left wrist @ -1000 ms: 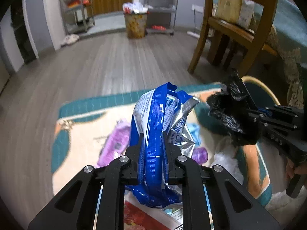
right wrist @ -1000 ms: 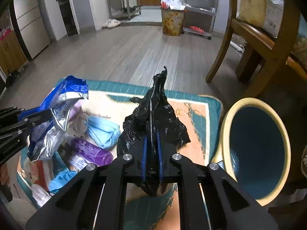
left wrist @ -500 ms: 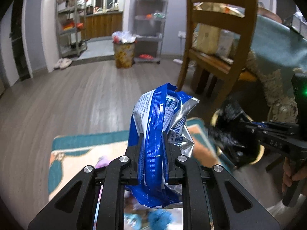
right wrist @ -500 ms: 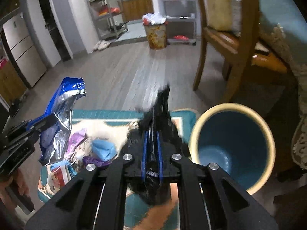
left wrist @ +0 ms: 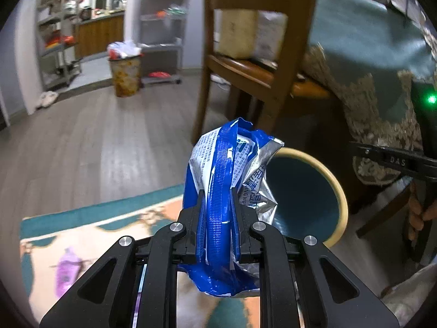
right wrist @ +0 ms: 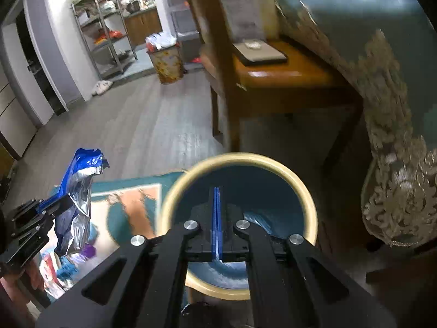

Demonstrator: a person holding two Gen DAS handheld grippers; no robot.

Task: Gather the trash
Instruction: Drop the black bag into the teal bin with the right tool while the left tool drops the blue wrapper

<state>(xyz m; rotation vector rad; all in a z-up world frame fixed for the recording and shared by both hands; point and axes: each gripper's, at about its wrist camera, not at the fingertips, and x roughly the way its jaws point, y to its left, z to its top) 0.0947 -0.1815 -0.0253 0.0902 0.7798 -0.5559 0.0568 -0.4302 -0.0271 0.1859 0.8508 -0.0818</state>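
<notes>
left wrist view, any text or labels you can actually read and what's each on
"DAS": on the right gripper arm at the frame's right edge.
"ING WIP": partial print on the silver side of the blue wrapper held by the left gripper.
The wrapper's other small print and Chinese characters are too small to read.

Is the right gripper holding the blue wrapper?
No, the blue wrapper is pinched in the left gripper, while the right gripper is shut with nothing between its fingers above the bin.

Wrapper [left wrist: 226, 191] hides bin [left wrist: 340, 191] left rim; rug [left wrist: 82, 227] blurred; right gripper [left wrist: 393, 161] cut off
</notes>
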